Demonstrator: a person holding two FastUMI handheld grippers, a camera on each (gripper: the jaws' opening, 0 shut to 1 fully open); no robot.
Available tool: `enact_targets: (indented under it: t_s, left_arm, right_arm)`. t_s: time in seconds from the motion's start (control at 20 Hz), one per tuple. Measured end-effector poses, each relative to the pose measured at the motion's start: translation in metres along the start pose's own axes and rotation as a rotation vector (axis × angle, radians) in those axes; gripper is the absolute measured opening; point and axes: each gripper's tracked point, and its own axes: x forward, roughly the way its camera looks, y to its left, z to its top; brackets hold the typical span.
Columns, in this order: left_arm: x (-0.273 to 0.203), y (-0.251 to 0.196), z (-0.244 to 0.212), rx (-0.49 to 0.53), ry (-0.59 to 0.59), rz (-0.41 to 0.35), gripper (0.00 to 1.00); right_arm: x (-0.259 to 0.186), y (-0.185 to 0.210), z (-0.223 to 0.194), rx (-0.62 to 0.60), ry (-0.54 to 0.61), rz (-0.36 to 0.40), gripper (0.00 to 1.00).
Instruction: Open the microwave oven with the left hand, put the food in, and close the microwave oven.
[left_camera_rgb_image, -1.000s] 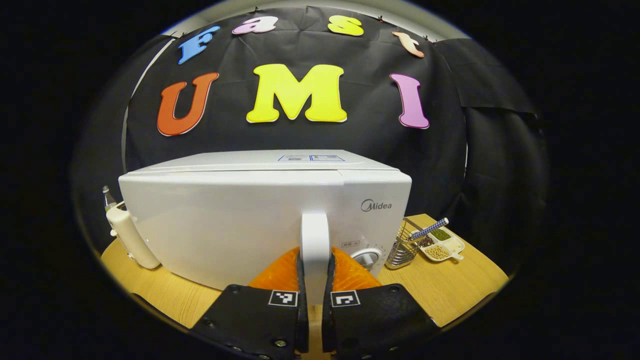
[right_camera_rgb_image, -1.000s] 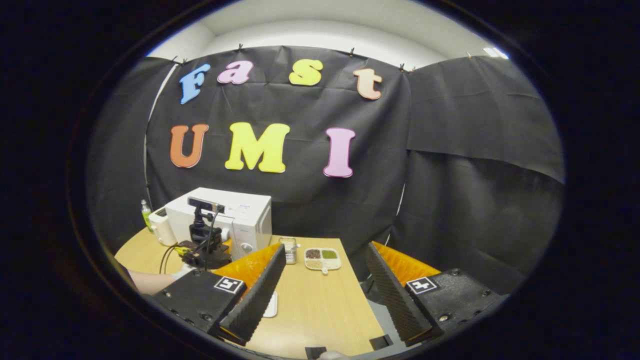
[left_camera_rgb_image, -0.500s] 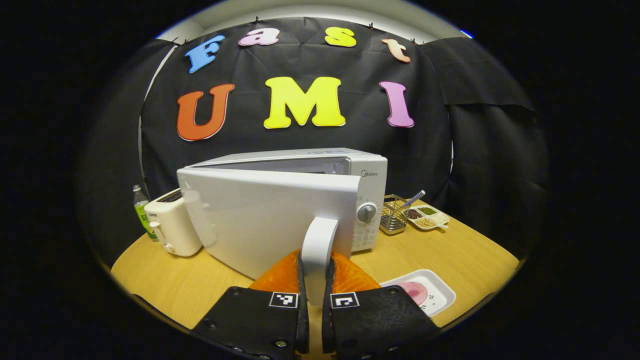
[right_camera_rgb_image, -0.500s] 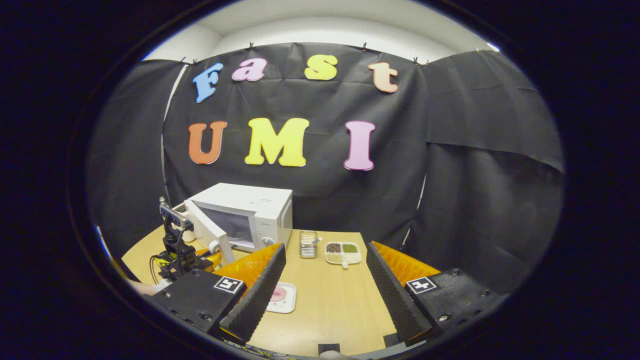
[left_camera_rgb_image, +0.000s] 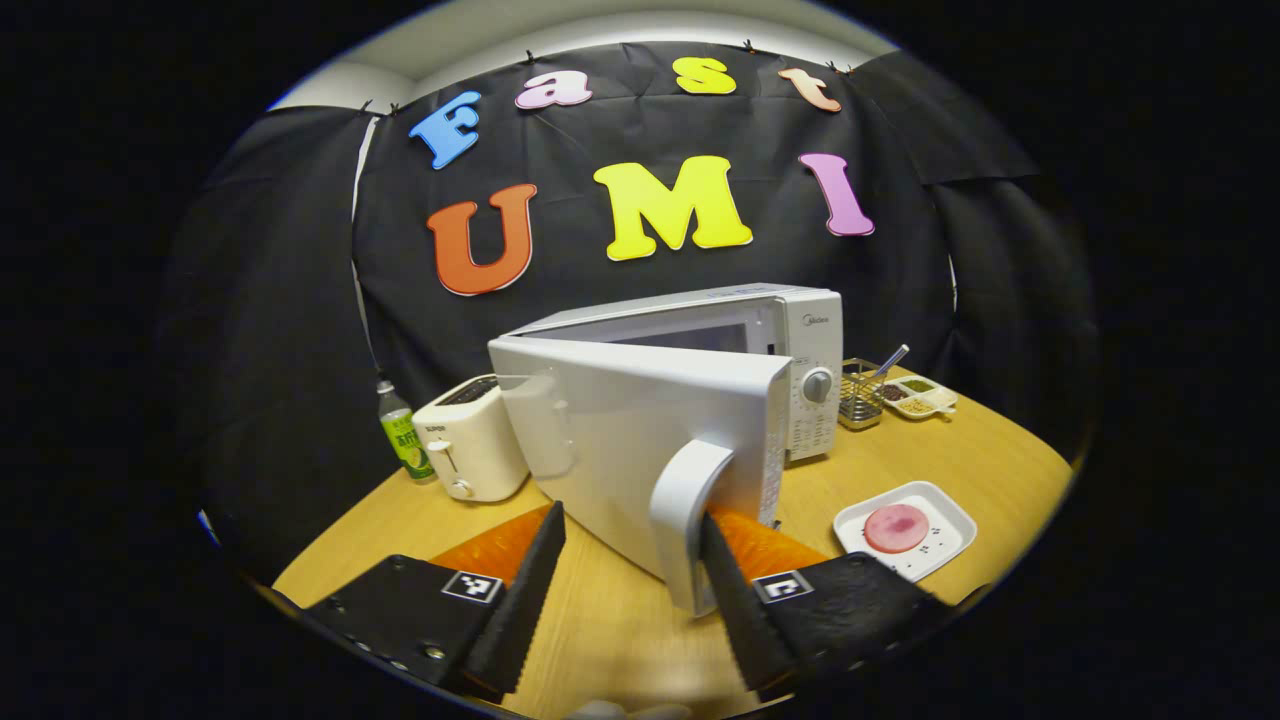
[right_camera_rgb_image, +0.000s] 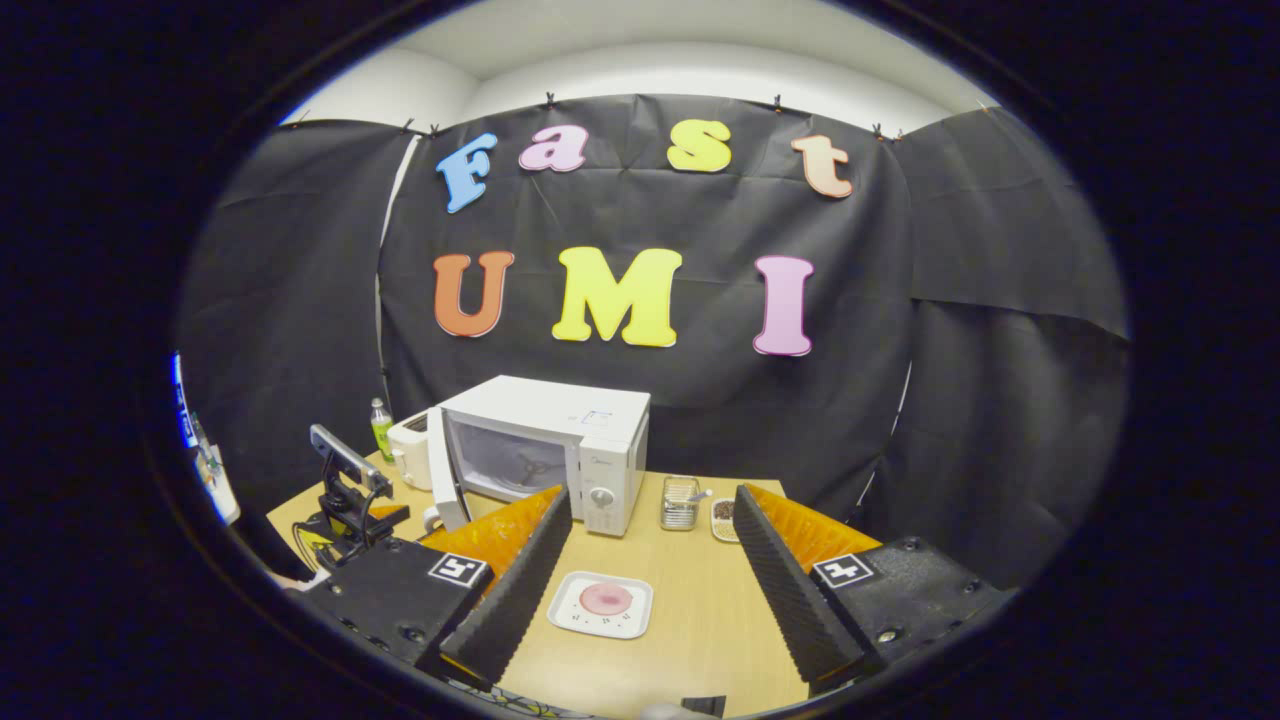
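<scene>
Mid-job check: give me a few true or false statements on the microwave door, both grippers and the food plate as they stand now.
1. The microwave door stands open. True.
2. The left gripper is clamped on the door handle. False: its fingers are spread, and the handle sits between them, close to one.
3. The food is already inside the microwave. False: it lies on the white plate on the table.
4. The right gripper is open and holds nothing. True.
5. A toaster stands beside the microwave. True.
</scene>
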Motion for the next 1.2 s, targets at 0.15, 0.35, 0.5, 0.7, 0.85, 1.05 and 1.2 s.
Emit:
enact_targets:
  t_s: [0.15,0.35,0.5,0.7,0.85,1.05,1.2]
  left_arm:
    - [-0.006,0.009,0.006,0.005,-0.02,0.008,0.95]
    - [-0.02,0.03,-0.002,-0.017,-0.008,0.038,0.95]
    - [-0.034,0.055,-0.01,-0.024,0.004,0.069,0.95]
    - [-0.049,0.092,-0.022,-0.016,0.02,0.118,0.95]
    - [-0.061,0.113,-0.031,-0.053,0.036,0.137,0.95]
    - [-0.082,0.149,-0.041,-0.061,0.045,0.212,0.95]
    - [-0.1,0.177,-0.047,-0.083,0.068,0.285,0.95]
  right_arm:
    - [0.0,0.006,-0.004,0.003,0.008,0.009,1.0]
    - [0.001,0.011,-0.006,-0.009,0.011,0.016,1.0]
    - [0.004,0.016,-0.012,-0.008,0.023,0.033,1.0]
    - [0.016,0.02,-0.025,-0.023,0.043,0.056,1.0]
    - [0.027,0.023,-0.041,-0.004,0.066,0.076,1.0]
    - [0.043,0.022,-0.068,0.008,0.116,0.098,1.0]
    - [0.061,0.015,-0.093,0.011,0.143,0.116,1.0]
